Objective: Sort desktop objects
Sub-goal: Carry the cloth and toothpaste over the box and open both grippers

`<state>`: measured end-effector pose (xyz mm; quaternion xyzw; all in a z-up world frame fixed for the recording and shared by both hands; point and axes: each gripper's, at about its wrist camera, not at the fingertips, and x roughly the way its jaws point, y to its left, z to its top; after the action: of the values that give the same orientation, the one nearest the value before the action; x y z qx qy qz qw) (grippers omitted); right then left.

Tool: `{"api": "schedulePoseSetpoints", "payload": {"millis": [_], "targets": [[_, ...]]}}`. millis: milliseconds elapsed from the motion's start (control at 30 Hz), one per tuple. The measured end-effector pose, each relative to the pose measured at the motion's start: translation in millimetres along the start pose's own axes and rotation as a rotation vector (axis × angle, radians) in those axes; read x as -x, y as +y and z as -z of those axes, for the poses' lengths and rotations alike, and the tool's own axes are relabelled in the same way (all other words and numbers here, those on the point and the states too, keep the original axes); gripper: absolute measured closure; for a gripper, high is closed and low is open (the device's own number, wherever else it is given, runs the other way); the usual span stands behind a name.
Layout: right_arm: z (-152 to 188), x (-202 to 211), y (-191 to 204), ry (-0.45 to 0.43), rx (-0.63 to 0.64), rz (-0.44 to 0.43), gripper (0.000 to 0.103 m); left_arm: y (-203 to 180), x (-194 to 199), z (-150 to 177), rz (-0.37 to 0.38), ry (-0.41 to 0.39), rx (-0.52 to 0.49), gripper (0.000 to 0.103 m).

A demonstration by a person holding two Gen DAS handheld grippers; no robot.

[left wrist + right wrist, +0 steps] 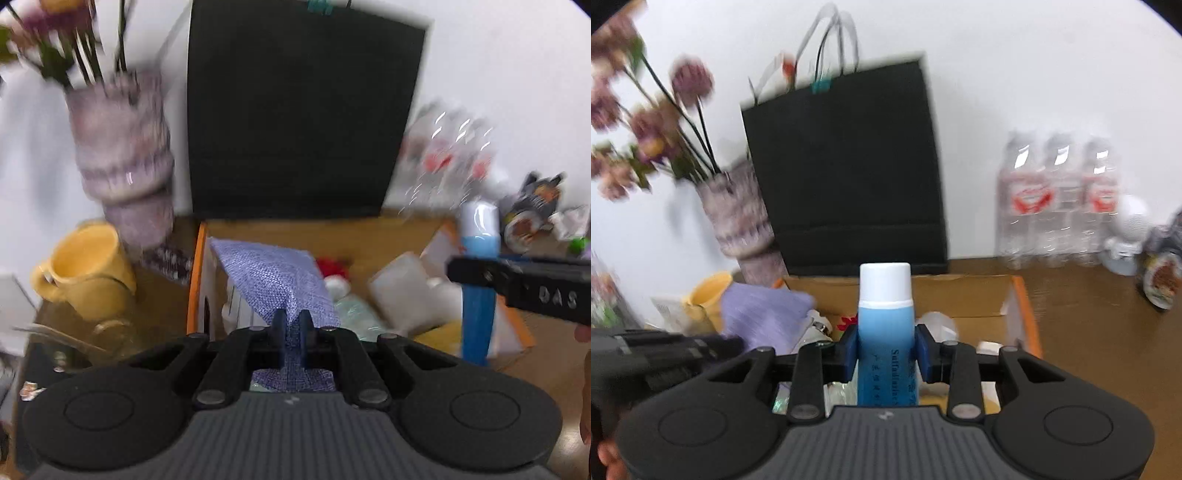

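Above the cardboard box (960, 295), my left gripper (291, 326) pinches the purple cloth (273, 273); my right gripper (885, 354) clamps the blue bottle (885, 332) upright, apparently for sorting.

- Upper centre, I see a black paper bag (846, 166) standing against the white wall (1034, 74).
- At left, a patterned vase (738, 210) of pinkish flowers (646, 122) (blurred).
- Lower left, a yellow mug (88, 273).
- At right, three clear water bottles (1060, 199) on the brown tabletop (1089, 332).
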<state>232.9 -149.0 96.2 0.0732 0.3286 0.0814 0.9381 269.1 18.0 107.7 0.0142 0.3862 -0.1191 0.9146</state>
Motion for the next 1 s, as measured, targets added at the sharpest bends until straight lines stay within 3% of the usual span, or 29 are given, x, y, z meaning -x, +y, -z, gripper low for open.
{"api": "schedulePoseSetpoints", "payload": {"millis": [200, 267, 300, 433, 567, 600, 633, 700, 733, 1000], "targets": [[3, -105, 10, 0.211, -0.009, 0.023, 0.072, 0, -53, 25, -0.028, 0.137, -0.072, 0.095], [10, -122, 13, 0.274, 0.014, 0.046, 0.072, -1, -58, 35, -0.035, 0.157, -0.085, 0.095], [12, -124, 15, 0.256, 0.037, 0.062, 0.074, -3, -59, 41, -0.034, 0.161, -0.093, 0.095], [12, -119, 16, 0.247, 0.023, 0.066, 0.069, -6, -53, 44, -0.038, 0.165, -0.052, 0.094], [11, -95, 17, 0.286, 0.084, 0.070, 0.065, 1, -36, 33, -0.014, 0.159, 0.000, 0.073], [10, -89, 18, 0.295, 0.109, 0.078, 0.064, 1, -29, 31, -0.022, 0.147, 0.007, 0.057], [10, -82, 17, 0.309, 0.121, 0.082, 0.062, 0, -23, 29, -0.031, 0.135, 0.015, 0.052], [11, -65, 14, 0.334, 0.141, 0.093, 0.043, -3, -21, 31, -0.046, 0.159, -0.005, 0.053], [13, -56, 12, 0.336, 0.154, 0.105, 0.040, -4, -23, 35, -0.052, 0.176, -0.003, 0.056], [33, -31, -27, 0.433, 0.105, 0.142, 0.040, -14, -14, 47, -0.072, 0.200, 0.018, 0.057]]}}
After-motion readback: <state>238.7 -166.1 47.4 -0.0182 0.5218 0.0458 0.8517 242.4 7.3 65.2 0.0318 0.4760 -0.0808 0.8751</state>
